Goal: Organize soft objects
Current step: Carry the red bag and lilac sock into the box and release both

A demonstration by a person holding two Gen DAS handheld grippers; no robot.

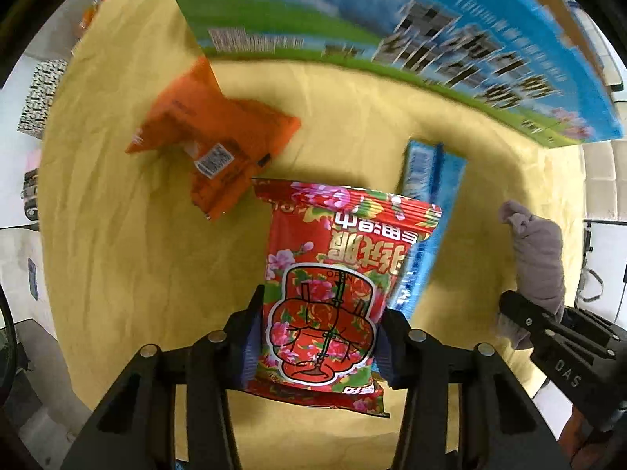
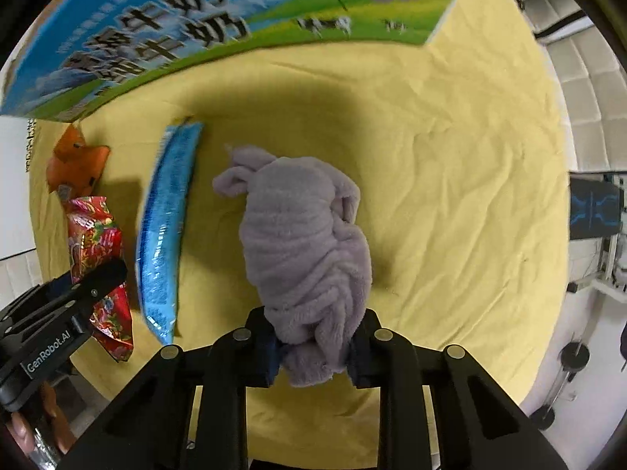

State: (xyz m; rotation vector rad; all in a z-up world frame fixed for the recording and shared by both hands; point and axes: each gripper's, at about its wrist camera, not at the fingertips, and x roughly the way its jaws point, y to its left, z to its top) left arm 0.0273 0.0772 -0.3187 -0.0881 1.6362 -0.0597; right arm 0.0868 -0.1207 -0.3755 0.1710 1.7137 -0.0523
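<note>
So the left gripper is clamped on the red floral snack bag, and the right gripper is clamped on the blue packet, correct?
Not quite. The left gripper does grip the red floral snack bag, but the right gripper is clamped on the grey fleece cloth; the blue packet lies loose beside it, as the right wrist view shows.

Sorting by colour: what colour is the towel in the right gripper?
Pale lavender-grey towel; clearest in right wrist view.
</note>
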